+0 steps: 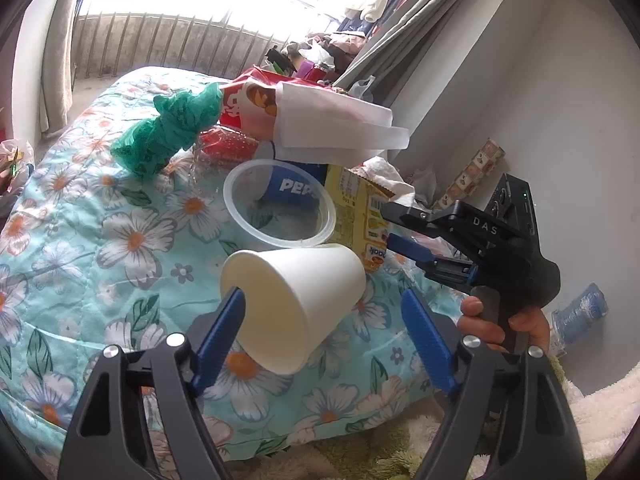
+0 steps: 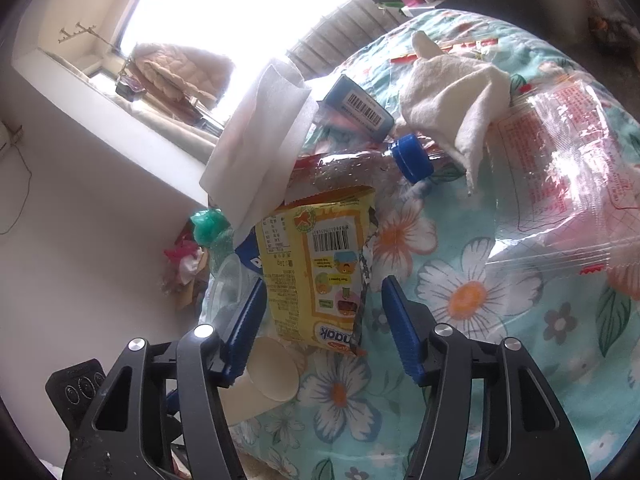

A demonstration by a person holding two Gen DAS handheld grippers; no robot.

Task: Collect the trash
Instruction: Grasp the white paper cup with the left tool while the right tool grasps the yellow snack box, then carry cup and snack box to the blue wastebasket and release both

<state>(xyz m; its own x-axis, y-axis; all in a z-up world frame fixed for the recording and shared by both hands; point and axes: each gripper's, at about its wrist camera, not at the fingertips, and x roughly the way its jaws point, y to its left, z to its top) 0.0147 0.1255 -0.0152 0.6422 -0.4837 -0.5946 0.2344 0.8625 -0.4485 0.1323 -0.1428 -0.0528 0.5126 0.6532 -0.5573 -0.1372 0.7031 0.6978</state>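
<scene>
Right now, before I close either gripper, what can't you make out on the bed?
- Left wrist: blue Pepsi container, lettering cut off behind clear tub.
- Left wrist: yellow snack bag, lower part hidden by white cup.
- Right wrist: bottle body hidden behind yellow snack bag and white cloth.

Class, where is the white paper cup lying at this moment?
In the left wrist view the white paper cup lies on its side on the floral bedspread, between the left gripper's open fingers, just in front of the clear plastic tub.
</scene>
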